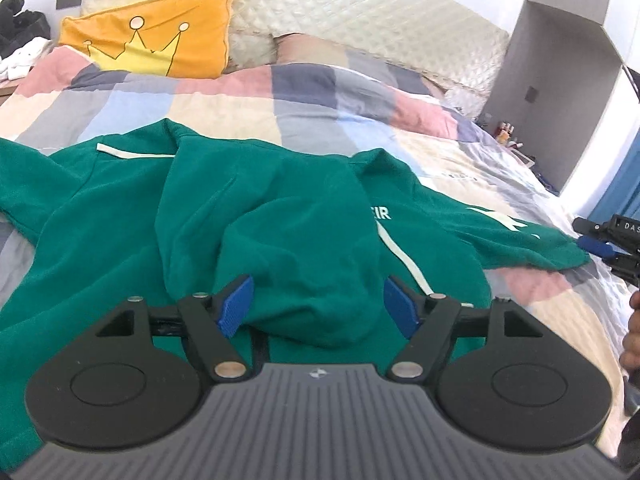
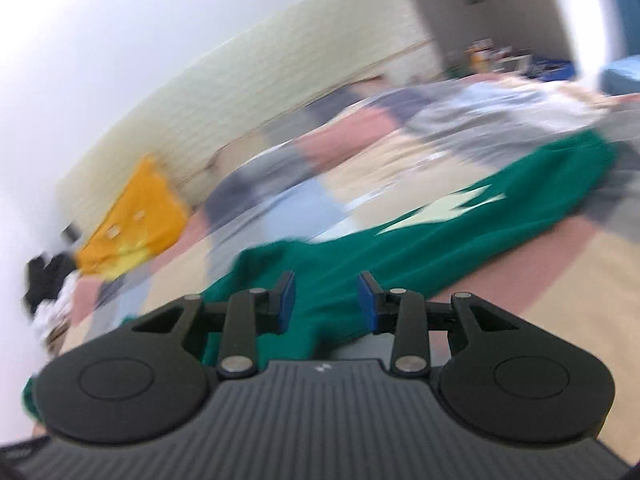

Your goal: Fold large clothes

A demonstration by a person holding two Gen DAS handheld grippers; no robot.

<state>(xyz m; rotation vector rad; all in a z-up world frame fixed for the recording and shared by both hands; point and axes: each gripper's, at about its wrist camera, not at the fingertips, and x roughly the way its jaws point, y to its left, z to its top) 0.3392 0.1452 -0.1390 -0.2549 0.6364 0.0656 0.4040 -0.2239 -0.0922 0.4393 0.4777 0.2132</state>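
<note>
Left wrist view: a large green fleece hoodie with cream drawcords and pale lettering (image 1: 224, 216) lay spread across a bed covered by a pastel patchwork quilt (image 1: 248, 100), filling the centre and left of the frame; its hood sat bunched at centre, one sleeve trailing to the right edge. An orange cushion printed with a yellow crown (image 1: 156, 46) stood at upper left. The left gripper (image 1: 318, 310), at lower centre, had its blue-padded jaws well apart, the pads straddling the bunched hood without pressing on it. Right wrist view, heavily blurred: the right gripper (image 2: 326, 302) showed its jaws partly apart, green cloth lying behind the gap; whether any was pinched could not be told, though none appeared clamped. The garment seemed part-way folded, with a fresh hold being sought. The next move would likely call for each gripper to close on an edge, perhaps the outlying sleeve, and carry it inward over the body
</note>
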